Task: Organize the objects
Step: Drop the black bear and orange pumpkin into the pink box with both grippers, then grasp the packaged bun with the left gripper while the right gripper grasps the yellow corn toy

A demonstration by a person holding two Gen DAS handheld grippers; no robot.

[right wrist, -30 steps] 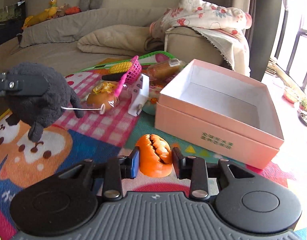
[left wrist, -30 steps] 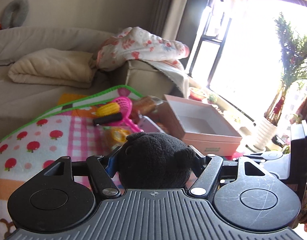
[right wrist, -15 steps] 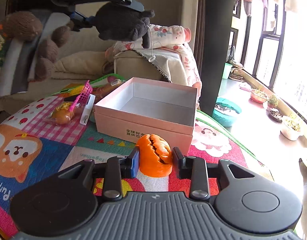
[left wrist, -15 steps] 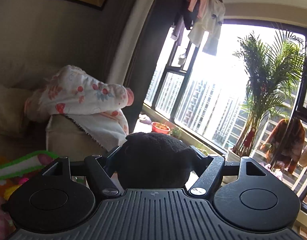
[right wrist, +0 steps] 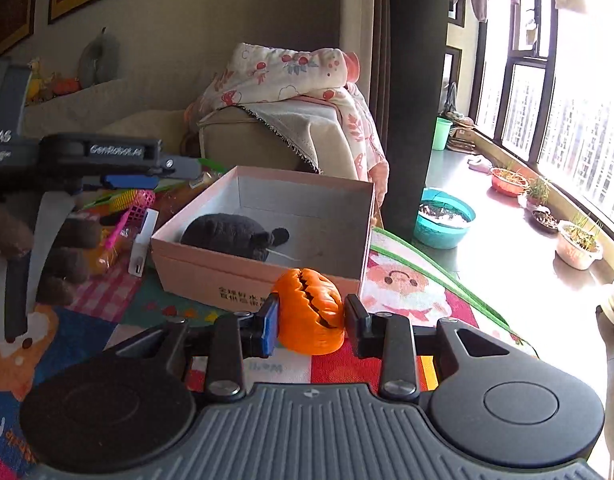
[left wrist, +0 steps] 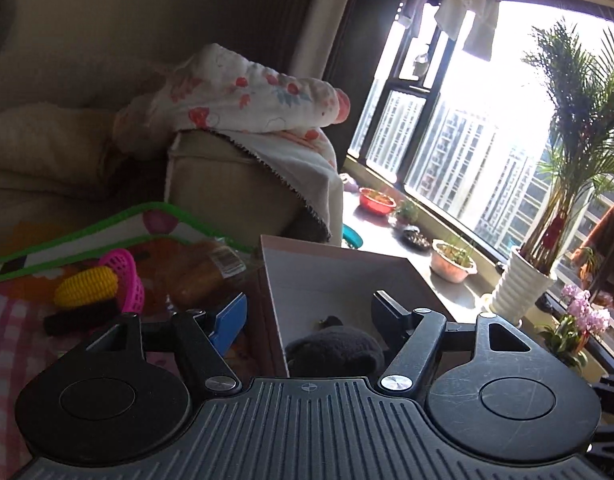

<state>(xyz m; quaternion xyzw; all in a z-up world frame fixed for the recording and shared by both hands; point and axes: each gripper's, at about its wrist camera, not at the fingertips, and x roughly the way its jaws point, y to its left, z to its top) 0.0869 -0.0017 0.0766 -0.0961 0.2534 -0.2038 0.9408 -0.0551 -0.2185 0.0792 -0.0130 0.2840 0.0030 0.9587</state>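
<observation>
My left gripper (left wrist: 309,312) has its jaws spread wide and empty, straddling the near left wall of the pink box (right wrist: 335,196). My right gripper (right wrist: 310,322) is clamped on the orange pumpkin toy (right wrist: 310,312), just outside the box's front wall. Inside, the black plush (right wrist: 233,231) lies on the floor, long axis across, near the left wall, with open room to its right.

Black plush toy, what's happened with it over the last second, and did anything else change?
The left hand-held gripper carried the black plush toy up over the pink box, opened and dropped it inside. The right hand-held gripper kept its grip on the orange pumpkin toy. The box and the toys on the mat stayed put.
</observation>
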